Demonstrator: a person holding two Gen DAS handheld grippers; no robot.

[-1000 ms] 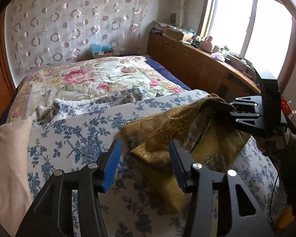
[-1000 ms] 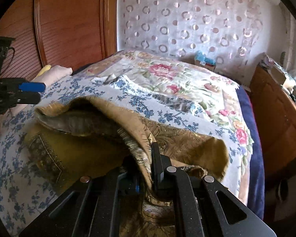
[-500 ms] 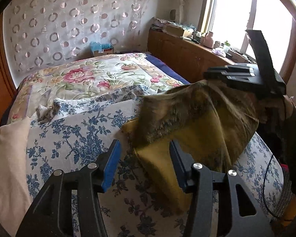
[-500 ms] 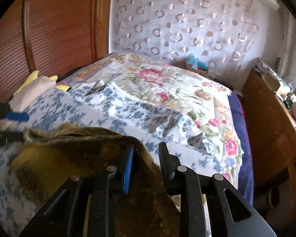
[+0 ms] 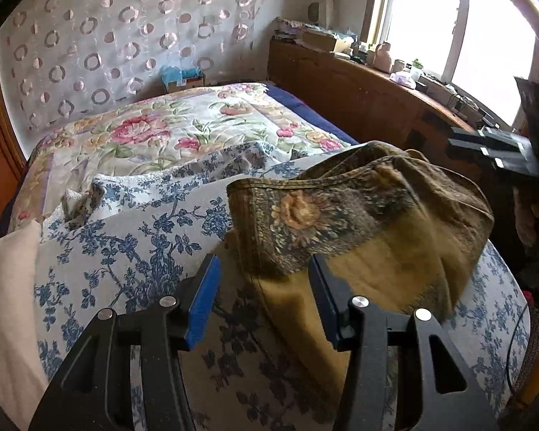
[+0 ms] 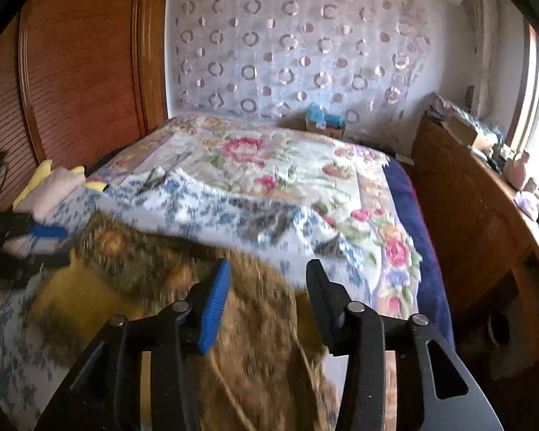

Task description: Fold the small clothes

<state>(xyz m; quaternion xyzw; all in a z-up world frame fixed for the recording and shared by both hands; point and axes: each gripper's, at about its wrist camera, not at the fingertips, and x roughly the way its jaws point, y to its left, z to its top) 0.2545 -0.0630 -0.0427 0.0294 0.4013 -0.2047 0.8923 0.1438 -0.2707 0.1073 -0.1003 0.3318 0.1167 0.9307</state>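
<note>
My left gripper [image 5: 264, 287] and right gripper [image 6: 267, 291] both gape, holding nothing. The olive floral garment [image 5: 363, 222] lies heaped on the blue-flowered sheet [image 5: 125, 248], before a rose quilt [image 5: 169, 133] and beside a cream pillow [image 5: 7, 287].

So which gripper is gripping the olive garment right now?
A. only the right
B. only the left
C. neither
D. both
C: the left gripper and the right gripper both stand open with a wide gap between their fingers, and the olive garment lies draped on the blue floral sheet rather than clamped in either one.
</note>
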